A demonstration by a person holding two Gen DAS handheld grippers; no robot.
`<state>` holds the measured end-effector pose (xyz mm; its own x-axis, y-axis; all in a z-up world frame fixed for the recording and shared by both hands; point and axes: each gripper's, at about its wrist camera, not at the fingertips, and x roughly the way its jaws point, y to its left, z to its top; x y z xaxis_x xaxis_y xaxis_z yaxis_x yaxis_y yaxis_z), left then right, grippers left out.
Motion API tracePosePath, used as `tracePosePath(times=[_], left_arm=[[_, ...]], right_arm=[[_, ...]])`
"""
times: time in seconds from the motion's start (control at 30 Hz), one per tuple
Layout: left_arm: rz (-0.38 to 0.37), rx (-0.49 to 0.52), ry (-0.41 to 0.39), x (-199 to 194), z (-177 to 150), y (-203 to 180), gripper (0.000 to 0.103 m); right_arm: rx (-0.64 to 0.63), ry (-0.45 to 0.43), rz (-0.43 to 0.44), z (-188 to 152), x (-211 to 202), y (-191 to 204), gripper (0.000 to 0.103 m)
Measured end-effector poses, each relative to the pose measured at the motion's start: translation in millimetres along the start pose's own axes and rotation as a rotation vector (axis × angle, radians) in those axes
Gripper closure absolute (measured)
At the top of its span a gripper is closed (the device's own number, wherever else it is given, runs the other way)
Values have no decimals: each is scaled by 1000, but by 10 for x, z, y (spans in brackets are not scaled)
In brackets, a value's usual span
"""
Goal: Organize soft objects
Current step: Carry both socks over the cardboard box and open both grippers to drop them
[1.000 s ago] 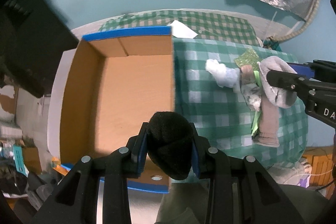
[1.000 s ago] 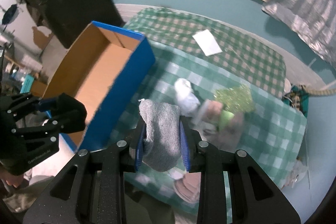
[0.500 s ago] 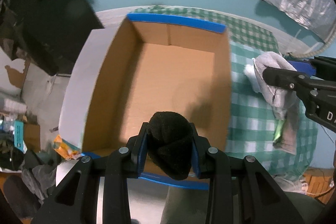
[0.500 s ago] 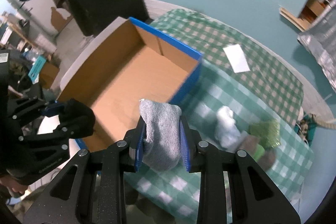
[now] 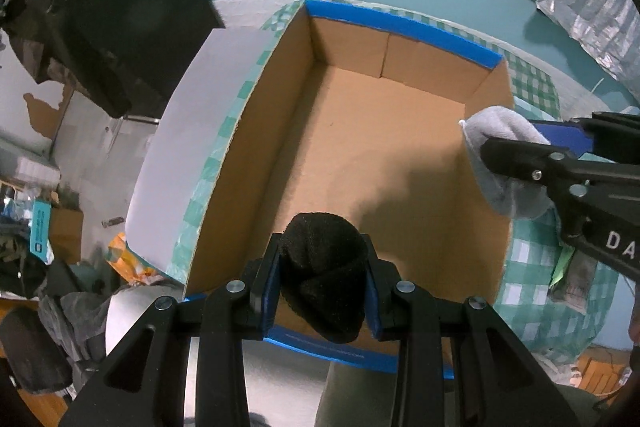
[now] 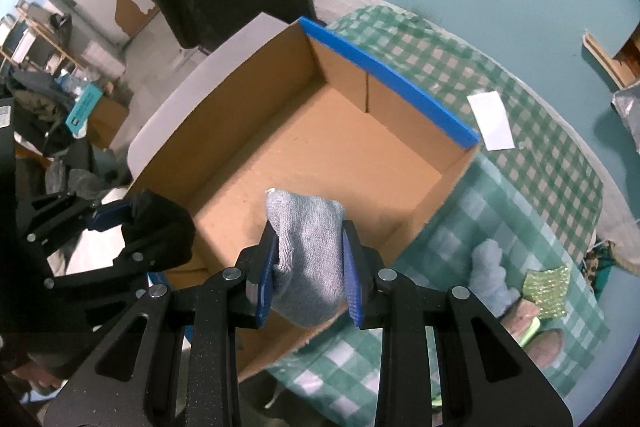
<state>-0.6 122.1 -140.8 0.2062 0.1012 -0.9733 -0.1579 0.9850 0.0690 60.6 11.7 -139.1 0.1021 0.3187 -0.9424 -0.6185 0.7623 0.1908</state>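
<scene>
while clamped between fingers (image 5: pixel 272 279), black sock (image 5: pixel 324 275), above box (image 5: pixel 400 27)

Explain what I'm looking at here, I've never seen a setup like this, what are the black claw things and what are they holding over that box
These are two hand-held grippers, not a robot: a person carries one in each hand, and each has a wide-angle camera looking down along its fingers.

The left wrist view shows the left gripper clamped on a black soft bundle, with the other gripper entering from the right.

The right wrist view shows the right gripper clamped on a grey knitted cloth.

Both hang over an open cardboard box with blue edges; nothing is seen inside. It sits on a table with a green checked tablecloth, where a white card, a pale blue soft item and a glittery green piece lie.
</scene>
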Motion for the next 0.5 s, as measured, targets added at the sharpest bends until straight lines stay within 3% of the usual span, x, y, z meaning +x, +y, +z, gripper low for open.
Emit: tracePosePath(times=[0.37, 0.5], left_arm=[[2, -18, 23, 96, 14, 103, 61], [-3, -23, 12, 64, 22, 131, 51]], right_arm=[[33, 13, -11, 82, 151, 75, 70], [39, 6, -17, 93, 136, 80, 53]])
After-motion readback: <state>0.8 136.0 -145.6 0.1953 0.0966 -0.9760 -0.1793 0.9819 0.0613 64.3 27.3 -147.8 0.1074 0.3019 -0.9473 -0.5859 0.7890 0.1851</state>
